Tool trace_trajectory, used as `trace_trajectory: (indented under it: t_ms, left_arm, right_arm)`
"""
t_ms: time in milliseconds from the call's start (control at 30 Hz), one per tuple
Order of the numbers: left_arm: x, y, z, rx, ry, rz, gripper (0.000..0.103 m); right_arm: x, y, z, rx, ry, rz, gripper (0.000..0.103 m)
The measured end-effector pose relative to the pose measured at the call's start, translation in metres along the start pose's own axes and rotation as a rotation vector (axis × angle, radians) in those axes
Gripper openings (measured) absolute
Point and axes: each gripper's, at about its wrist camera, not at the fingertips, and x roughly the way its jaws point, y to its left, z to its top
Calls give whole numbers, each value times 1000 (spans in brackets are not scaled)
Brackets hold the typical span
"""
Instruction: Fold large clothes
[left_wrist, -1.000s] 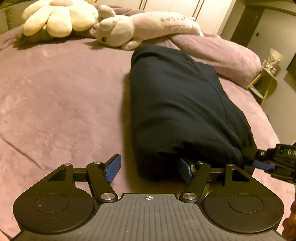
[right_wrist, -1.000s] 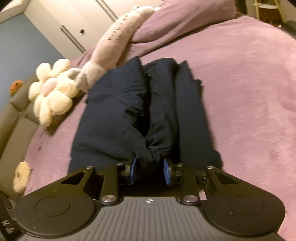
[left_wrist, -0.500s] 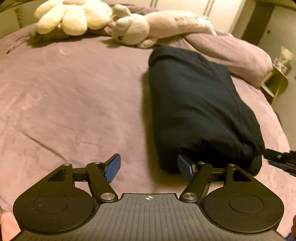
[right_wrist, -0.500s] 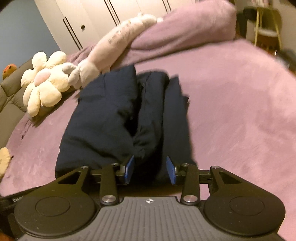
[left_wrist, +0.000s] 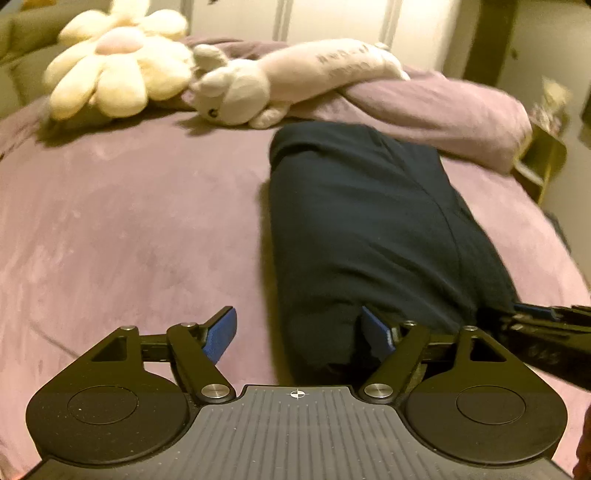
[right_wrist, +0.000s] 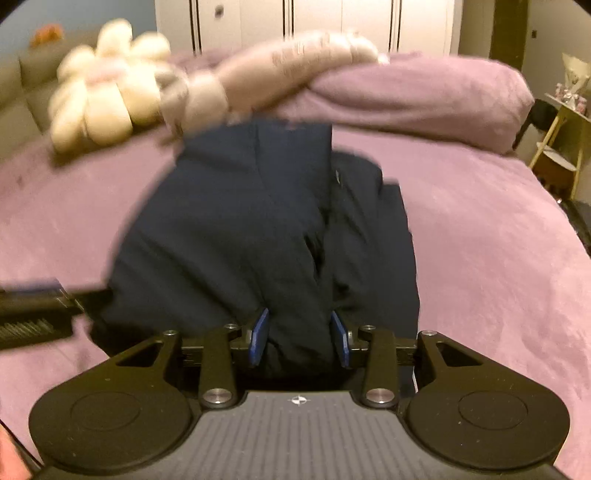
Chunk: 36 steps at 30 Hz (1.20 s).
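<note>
The left gripper (left_wrist: 298, 334) stands wide, its 2 blue pads apart, the near left corner of the dark folded garment (left_wrist: 369, 221) lying between them. The right gripper (right_wrist: 300, 336) is narrower, its pads pressing a bunched fold of the garment's near edge. The garment stretches toward 12 o'clock on the purple bedspread (left_wrist: 129, 229); plush toys (left_wrist: 236, 92) lie at 11 o'clock.

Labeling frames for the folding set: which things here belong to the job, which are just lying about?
Job: dark garment, left gripper, right gripper, bed cover.
Lying about: flower plush, long plush animal, pillow, side shelf.
</note>
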Motion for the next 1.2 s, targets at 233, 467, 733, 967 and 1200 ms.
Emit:
trace_trajectory:
  t_ms: [233, 467, 733, 967, 1200]
  left_arm:
    - [24, -4, -8, 39, 19, -23, 86]
    - [15, 4, -15, -19, 5, -25, 87]
    - [10, 13, -21, -43, -1, -20, 90]
    - [-5, 13, -39, -1, 115, 8, 92]
    - [-27, 11, -79, 15, 201, 110, 96]
  right_arm:
    - [23, 0, -8, -37, 7, -16, 36]
    - [-6, 3, -20, -32, -28, -18, 38]
    - [12, -5, -46, -20, 88, -60, 45]
    - [-23, -15, -58, 23, 166, 42, 85]
    - [-59, -11, -72, 64, 219, 23, 99]
